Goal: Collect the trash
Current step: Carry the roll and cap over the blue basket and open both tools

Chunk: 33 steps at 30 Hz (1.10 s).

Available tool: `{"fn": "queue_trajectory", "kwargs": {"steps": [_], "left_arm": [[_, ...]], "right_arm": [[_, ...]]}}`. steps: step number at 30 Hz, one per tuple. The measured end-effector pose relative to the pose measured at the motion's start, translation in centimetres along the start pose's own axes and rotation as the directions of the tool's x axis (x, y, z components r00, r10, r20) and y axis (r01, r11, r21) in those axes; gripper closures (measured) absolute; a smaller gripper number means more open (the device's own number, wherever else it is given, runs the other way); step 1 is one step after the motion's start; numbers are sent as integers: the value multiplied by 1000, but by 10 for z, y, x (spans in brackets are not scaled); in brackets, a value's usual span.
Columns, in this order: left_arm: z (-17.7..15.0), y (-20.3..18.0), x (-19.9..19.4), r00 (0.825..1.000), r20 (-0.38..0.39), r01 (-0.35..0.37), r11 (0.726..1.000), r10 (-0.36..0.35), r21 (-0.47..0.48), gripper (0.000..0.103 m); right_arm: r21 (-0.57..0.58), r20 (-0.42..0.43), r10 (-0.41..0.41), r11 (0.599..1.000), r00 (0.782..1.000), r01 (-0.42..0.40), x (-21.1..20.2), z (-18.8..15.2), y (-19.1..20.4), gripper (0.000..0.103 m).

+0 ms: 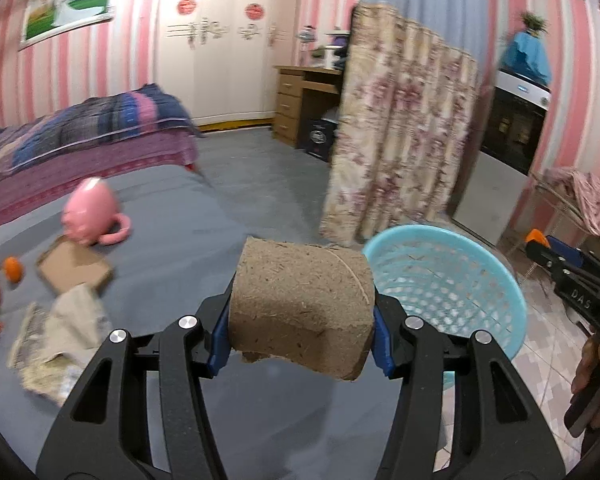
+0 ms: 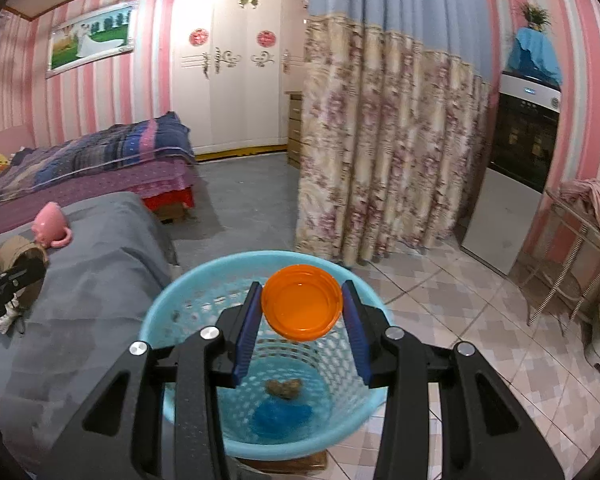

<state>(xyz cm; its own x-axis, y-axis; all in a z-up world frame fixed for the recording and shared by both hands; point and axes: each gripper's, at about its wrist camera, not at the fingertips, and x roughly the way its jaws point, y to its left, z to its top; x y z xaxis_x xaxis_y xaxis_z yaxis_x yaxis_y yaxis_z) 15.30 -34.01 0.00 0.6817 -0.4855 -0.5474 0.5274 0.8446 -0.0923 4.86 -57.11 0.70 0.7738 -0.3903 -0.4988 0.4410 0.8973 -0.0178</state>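
1. Pink mug point(image 1: 89, 214), lying on its side on the grey-covered surface point(image 2: 100, 264), handle toward the floor side.
2. Bed point(image 2: 100, 160) with striped blue-and-purple quilt, beyond the surface.
3. White wardrobe point(image 2: 236, 72) against the far wall, two red round stickers on its doors.
4. Framed picture point(image 2: 92, 38) on the pink-striped wall, left of the wardrobe.
5. Floral curtain point(image 2: 384, 152), blue above, hanging to the floor.
6. Wooden drawer unit point(image 1: 296, 100), partly behind the curtain.
7. Metal rack point(image 2: 572, 248) at right, pink cloth draped over it.
8. Tiled floor point(image 2: 460, 320), patterned.
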Motion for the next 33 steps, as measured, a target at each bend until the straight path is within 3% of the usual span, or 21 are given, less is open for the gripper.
{"fn": "queue_trajectory", "kwargs": {"steps": [7, 23, 27, 33], "left_arm": [[-9, -47, 30, 995, -33, 92, 994, -90, 58, 49], [-1, -89, 89, 986, -88, 149, 982, -139, 119, 48], [13, -92, 92, 990, -68, 134, 981, -126, 138, 14], [23, -69, 89, 995, -38, 93, 989, -90, 112, 10]], "right_arm": [[37, -28, -21, 999, 999, 22, 9, -17, -17, 63], [68, -68, -36, 997, 997, 41, 32, -36, -28, 63], [72, -72, -34, 997, 997, 39, 34, -36, -29, 63], [68, -77, -28, 997, 997, 33, 40, -36, -21, 63]]}}
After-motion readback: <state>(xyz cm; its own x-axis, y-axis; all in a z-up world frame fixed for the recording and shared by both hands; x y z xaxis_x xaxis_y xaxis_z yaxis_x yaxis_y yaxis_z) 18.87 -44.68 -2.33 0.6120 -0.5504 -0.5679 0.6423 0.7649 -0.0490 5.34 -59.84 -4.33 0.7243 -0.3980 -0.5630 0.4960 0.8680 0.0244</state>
